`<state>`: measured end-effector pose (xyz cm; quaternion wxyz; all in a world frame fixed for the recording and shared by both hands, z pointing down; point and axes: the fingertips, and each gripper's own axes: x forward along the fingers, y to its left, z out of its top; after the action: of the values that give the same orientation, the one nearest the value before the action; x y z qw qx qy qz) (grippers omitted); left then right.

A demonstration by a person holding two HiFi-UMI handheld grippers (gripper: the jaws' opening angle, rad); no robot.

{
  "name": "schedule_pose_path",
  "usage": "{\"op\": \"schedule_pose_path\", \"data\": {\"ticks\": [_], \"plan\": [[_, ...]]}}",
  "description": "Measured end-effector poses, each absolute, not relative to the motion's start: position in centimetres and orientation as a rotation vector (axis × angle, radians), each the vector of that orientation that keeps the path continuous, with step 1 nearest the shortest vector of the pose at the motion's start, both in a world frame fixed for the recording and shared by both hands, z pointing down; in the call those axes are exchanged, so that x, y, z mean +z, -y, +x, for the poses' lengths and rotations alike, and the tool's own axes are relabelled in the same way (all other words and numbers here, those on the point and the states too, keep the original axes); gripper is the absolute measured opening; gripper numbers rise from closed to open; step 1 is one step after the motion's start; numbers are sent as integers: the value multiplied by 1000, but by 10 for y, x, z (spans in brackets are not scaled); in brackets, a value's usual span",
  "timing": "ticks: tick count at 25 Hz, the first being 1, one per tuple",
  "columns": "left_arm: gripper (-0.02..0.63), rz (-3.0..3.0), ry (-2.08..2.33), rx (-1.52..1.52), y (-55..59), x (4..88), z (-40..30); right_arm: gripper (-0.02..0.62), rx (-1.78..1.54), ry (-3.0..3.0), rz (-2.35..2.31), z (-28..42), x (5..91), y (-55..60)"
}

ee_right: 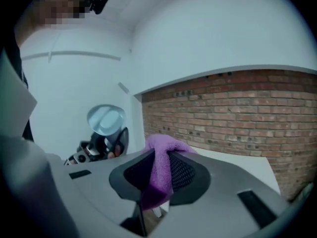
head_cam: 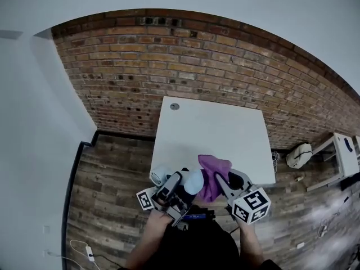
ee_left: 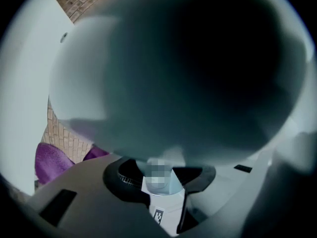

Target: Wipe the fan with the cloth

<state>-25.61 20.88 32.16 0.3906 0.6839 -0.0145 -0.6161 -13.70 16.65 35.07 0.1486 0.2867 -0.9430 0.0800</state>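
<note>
A small fan with a pale round head (head_cam: pixel 193 180) is held up over the table's front edge, my left gripper (head_cam: pixel 183 179) shut on it. In the left gripper view the blurred head (ee_left: pixel 178 73) fills most of the picture and the jaws (ee_left: pixel 159 182) clamp its white stem (ee_left: pixel 159 175). To its right a purple cloth (head_cam: pixel 214 176) hangs from my right gripper (head_cam: pixel 220 180). In the right gripper view the cloth (ee_right: pixel 158 167) is pinched between the jaws (ee_right: pixel 157 175). The fan (ee_right: pixel 105 119) stands apart at the left, above the left gripper (ee_right: pixel 99 145).
The white table (head_cam: pixel 214 128) has a round cable hole (head_cam: pixel 174 106) at its far left and stands against a brick wall (head_cam: pixel 225 66). A white rounded object (head_cam: pixel 159 175) sits at its front left corner. A pale bag (head_cam: pixel 298 155) and a white shelf (head_cam: pixel 343 153) are on the wooden floor to the right.
</note>
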Motion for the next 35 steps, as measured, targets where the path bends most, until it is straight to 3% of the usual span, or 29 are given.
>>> {"op": "schedule_pose_path", "data": {"ticks": [6, 12, 22, 28, 35], "plan": [[161, 2140, 469, -1096, -169, 338, -245, 66, 556, 2659, 950, -88, 398, -133], [163, 2361, 823, -593, -90, 367, -254, 66, 879, 2790, 781, -115, 415, -81], [163, 2446, 1001, 127, 116, 472, -263, 64, 1200, 2757, 624, -167, 489, 83], [163, 2480, 1094, 515, 243, 555, -283, 66, 1330, 2597, 684, -148, 546, 160], [163, 2591, 1110, 765, 368, 611, -309, 66, 1406, 2512, 719, -134, 580, 208]]}}
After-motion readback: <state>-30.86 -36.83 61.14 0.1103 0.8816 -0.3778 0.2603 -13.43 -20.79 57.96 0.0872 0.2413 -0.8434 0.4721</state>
